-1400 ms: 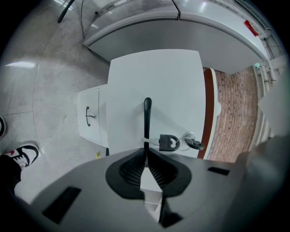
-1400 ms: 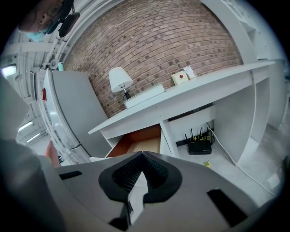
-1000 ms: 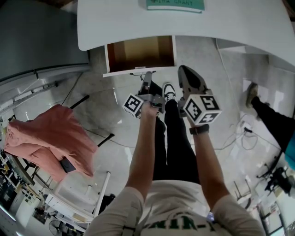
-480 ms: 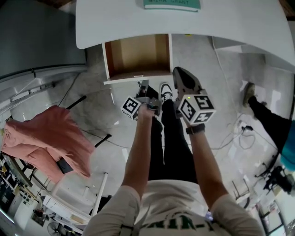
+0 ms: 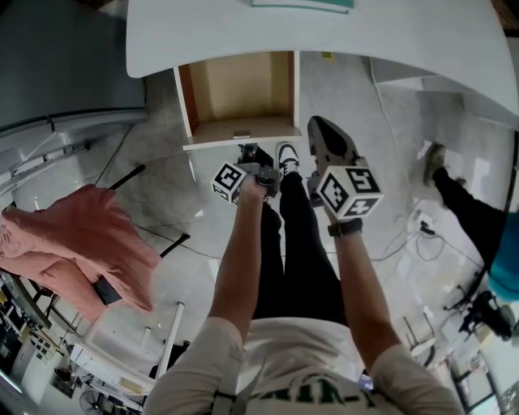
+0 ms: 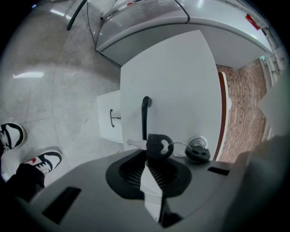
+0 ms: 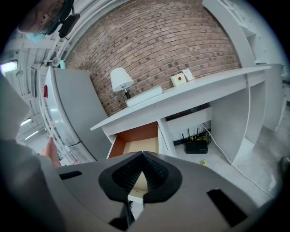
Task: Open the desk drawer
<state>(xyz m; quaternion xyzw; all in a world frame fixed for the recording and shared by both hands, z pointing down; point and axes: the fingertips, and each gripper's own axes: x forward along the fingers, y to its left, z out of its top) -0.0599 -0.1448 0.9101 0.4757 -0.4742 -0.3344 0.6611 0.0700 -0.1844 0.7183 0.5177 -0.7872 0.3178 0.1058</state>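
The desk drawer stands pulled out from under the white desk, its wooden inside bare. My left gripper sits just in front of the drawer's white front, rolled on its side. In the left gripper view that front carries a black handle and a lock. A black key hangs from it on a ring, right at my left gripper's shut tips; I cannot tell if they touch. My right gripper is shut and empty, facing the open drawer.
My legs and shoes are below the drawer. A pink cloth lies over a chair at left. Cables and another person's leg are at right. A book lies on the desk. A router sits on the floor.
More of the drawer's wooden inside shows below the desk edge than a second ago. My left gripper has sunk a little in front of the drawer. The right gripper has barely moved.
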